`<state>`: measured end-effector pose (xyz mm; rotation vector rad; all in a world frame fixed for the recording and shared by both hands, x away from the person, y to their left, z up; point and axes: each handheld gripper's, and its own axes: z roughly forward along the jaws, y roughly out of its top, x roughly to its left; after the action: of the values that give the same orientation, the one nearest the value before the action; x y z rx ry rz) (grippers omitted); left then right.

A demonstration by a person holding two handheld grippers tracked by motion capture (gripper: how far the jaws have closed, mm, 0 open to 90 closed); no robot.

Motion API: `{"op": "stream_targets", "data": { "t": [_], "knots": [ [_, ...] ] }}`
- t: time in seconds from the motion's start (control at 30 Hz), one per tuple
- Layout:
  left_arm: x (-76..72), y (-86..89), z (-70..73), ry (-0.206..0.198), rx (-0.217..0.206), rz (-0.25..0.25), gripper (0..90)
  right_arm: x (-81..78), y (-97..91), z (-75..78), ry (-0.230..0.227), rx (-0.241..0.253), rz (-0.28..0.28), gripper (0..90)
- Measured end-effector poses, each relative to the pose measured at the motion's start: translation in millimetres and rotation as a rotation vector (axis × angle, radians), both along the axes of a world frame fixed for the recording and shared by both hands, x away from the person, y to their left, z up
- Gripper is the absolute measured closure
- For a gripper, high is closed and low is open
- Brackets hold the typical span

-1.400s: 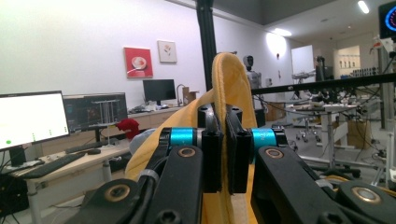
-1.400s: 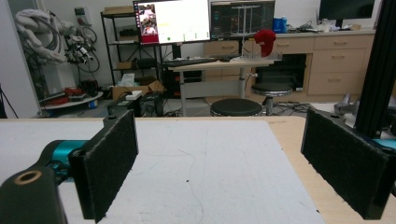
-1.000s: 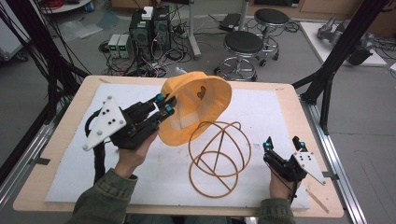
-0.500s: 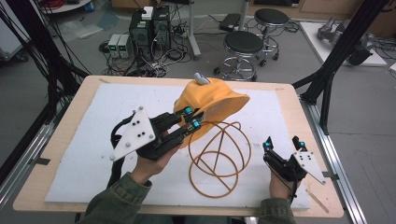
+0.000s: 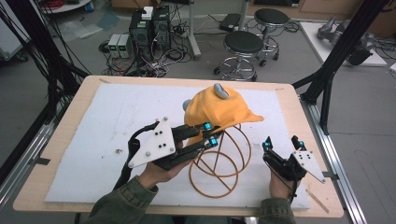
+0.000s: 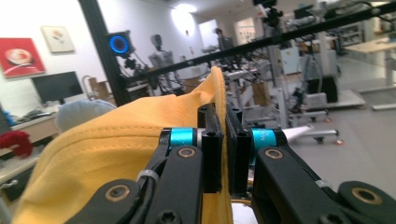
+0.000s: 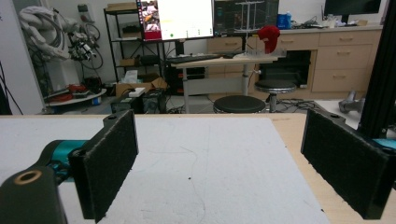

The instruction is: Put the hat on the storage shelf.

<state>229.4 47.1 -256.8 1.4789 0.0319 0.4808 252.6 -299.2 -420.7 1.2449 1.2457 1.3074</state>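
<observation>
Pinching yellow cap [image 6: 116, 140] brim, left gripper [image 6: 223, 140] jaws; high view adds wire stand [image 5: 219, 163].

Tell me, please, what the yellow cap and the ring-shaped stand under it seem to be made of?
The yellow cap looks like soft woven cloth, matte: it sags and creases where the left gripper pinches its edge. The stand looks like thin bent wire or rod in a tan coating; whether metal or rattan is hard to tell.
</observation>
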Motion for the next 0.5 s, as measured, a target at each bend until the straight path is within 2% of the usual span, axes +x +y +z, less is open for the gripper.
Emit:
{"op": "stream_targets", "data": {
  "t": [0.1, 0.13, 0.17, 0.23, 0.3, 0.33, 0.5],
  "knots": [
    [-2.0, -2.5, -1.2, 0.001, 0.019, -0.017, 86.6, 0.2, -0.1, 0.0, -0.003, -0.004, 0.001, 9.9],
    [-4.5, -5.6, -3.1, 0.001, 0.043, -0.039, 86.6, -0.2, 0.3, 0.0, 0.001, 0.001, 0.001, 9.9],
    [-4.5, -5.6, -3.1, 0.001, 0.043, -0.039, 86.6, -0.2, 0.3, 0.0, 0.001, 0.001, 0.001, 9.9],
    [-8.2, -9.6, -5.7, 0.0, 0.069, -0.067, 86.5, -0.1, 0.0, 0.0, -0.001, -0.002, -0.001, 9.9],
    [-11.7, -13.6, -8.3, -0.001, 0.1, -0.087, 86.5, 0.2, -0.2, 0.0, -0.003, -0.005, 0.001, 9.9],
    [-15.3, -17.3, -11.3, -0.006, 0.133, -0.1, 86.5, 0.0, -0.1, 0.0, -0.003, -0.005, 0.0, 9.9],
    [-18.0, -20.0, -16.3, 0.002, 0.163, -0.116, 86.4, -0.1, -0.4, 0.1, -0.002, -0.002, -0.003, 9.9]
  ]
}}
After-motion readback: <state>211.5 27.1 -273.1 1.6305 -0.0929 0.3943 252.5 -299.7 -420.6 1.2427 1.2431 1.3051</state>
